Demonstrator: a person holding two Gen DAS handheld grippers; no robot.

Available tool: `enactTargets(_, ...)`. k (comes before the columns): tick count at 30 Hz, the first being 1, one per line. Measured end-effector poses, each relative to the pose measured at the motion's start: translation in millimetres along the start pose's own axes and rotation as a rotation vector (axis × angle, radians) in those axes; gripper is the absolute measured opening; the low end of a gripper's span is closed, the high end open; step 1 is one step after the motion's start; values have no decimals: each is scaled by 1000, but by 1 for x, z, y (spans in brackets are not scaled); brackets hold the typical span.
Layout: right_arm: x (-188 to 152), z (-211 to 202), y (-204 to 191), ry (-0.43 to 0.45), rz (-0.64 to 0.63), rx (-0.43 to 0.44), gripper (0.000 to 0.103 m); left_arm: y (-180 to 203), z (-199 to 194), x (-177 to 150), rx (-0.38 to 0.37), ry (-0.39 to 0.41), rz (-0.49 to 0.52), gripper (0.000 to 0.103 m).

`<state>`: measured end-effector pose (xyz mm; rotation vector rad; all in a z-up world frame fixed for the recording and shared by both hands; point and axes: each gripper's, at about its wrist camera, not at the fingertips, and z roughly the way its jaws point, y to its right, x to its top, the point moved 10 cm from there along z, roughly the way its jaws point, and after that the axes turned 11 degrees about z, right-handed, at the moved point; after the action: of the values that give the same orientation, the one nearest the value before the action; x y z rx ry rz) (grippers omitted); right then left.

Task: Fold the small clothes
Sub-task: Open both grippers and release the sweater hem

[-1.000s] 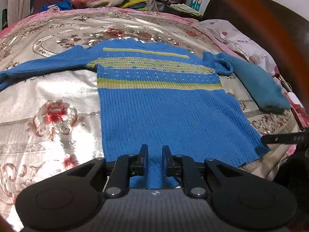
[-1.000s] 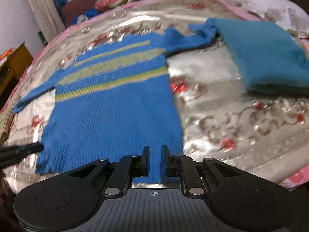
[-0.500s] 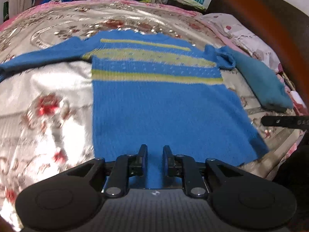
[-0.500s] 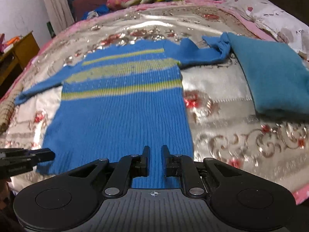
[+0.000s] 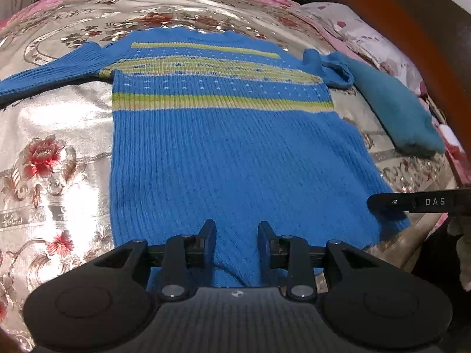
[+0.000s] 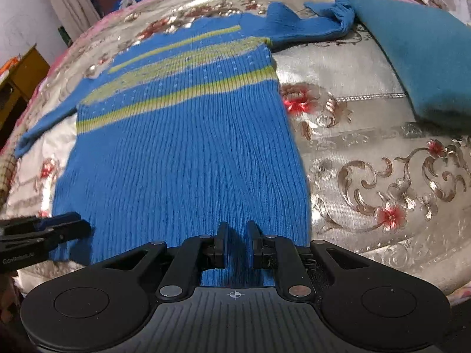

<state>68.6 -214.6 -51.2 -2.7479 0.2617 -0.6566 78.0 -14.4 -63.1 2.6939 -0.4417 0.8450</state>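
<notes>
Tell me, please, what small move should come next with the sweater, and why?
Probably close both grippers on the hem. The blue sweater lies flat on the bedspread, sleeves out. The left gripper is opening over the hem; the right gripper is near the other corner, jaws slightly apart, gripping nothing.

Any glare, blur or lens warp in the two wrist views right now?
Left wrist: strong glare on the shiny bedspread left of the sweater; fisheye bends the bed edge; an orange blur fills the top right corner. Right wrist: glare on the bedspread beside the sweater; slight softness along the sweater's stripes; the corners vignette dark.
</notes>
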Motion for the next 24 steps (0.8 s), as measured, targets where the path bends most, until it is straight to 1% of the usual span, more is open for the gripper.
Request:
enactTargets(3, 7, -5, -6, 26, -14, 26, 15, 4, -5, 8, 15, 12, 9, 37)
enactTargets(5, 11, -5, -7, 42, -23, 24, 15, 9, -7, 11, 22, 12, 24, 37)
enactTargets(7, 9, 1, -3, 32, -17, 16, 16, 13, -8, 10, 32, -2, 41, 37)
enactTargets(9, 4, 6, 2, 4, 3, 19, 18, 15, -9, 7, 57, -27, 53, 37)
enactTargets(11, 1, 4, 4, 5, 17, 47, 18, 19, -10, 5, 71, -42, 56, 37)
enactTargets(13, 5, -6, 2, 35, 27, 84, 18, 24, -12, 6, 62, -47, 51, 37)
enactTargets(18, 19, -21, 2, 105, 53, 141, 18, 38, -28, 21, 96, -29, 72, 37)
enactTargets(21, 19, -23, 1, 113, 83, 177, 18, 47, -35, 29, 95, -29, 92, 38)
enactTargets(24, 17, -31, -5, 138, 77, 211, 18, 53, -35, 34, 91, -11, 90, 38)
